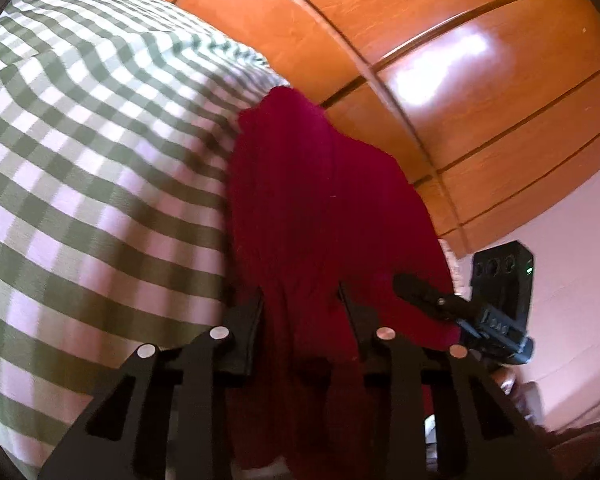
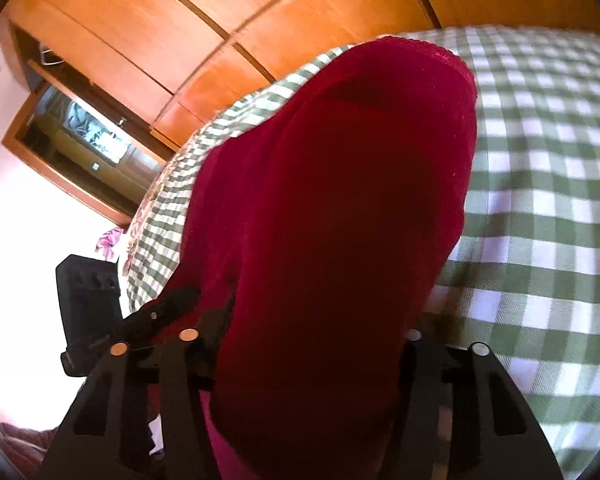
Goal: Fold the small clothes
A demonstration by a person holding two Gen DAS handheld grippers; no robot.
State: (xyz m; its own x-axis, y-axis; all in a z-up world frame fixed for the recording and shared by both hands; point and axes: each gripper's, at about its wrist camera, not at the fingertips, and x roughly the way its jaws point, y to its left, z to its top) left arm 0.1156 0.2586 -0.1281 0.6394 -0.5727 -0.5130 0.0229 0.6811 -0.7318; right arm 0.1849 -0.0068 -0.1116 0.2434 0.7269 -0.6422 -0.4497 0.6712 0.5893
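In the left wrist view, the left black two-finger gripper (image 1: 300,300) has its fingers set apart with a dark red knitted garment (image 1: 320,208) running between them; cloth bunches in the gap and hangs toward the camera, but whether the pads actually press it cannot be told. The garment stretches away from the fingers along the edge of a green-and-white checked bedspread (image 1: 100,160), with an orange wooden wardrobe (image 1: 460,80) behind. The right black gripper (image 1: 440,300) reaches in from the right, its tip touching the garment's near edge. In the right wrist view, the dark red garment (image 2: 340,200) fills the space between the right gripper's (image 2: 316,320) fingers and drapes over them, hiding the right finger, so its grip cannot be judged. The left gripper (image 2: 168,308) touches the cloth at left, above the checked bedspread (image 2: 540,200).
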